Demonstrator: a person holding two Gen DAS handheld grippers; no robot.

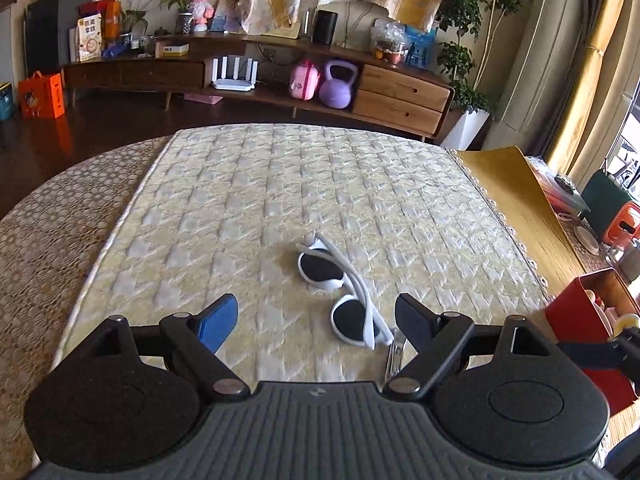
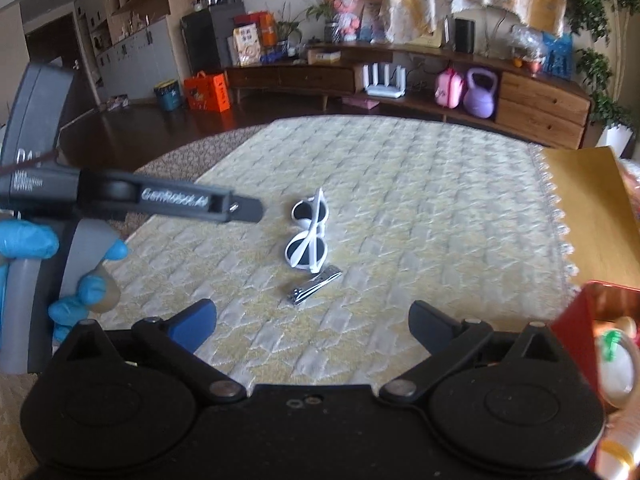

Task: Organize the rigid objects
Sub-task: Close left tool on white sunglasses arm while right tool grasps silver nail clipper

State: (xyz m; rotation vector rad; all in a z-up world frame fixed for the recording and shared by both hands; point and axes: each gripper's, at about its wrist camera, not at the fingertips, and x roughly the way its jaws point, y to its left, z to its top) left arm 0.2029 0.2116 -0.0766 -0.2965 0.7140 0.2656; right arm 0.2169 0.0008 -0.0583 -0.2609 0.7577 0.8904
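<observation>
My left gripper (image 1: 316,322) has its jaws spread wide with nothing between them, hanging low over the quilted yellow mat (image 1: 248,200). From my left wrist camera, the white sunglasses (image 1: 344,292) lie just ahead of the fingers, folded, with dark round lenses and the white arms crossing over the frame. Their near end sits close to my black right-hand finger (image 1: 414,322), and a metal nail clipper (image 1: 394,354) peeks out just beside that finger, touching or nearly touching the sunglasses' near corner.

My right gripper (image 2: 312,326) is also spread apart and holds nothing. In its view the nail clipper (image 2: 316,284) lies flat on the mat (image 2: 440,208), shiny chrome, angled, just beside the sunglasses (image 2: 308,236). The left gripper (image 2: 244,210) reaches in from the left, held by a blue-gloved hand (image 2: 28,240).

At the right edge stands a red tin box (image 1: 588,312), open, with items inside that I cannot make out. It shows again in the right view (image 2: 580,316).
</observation>
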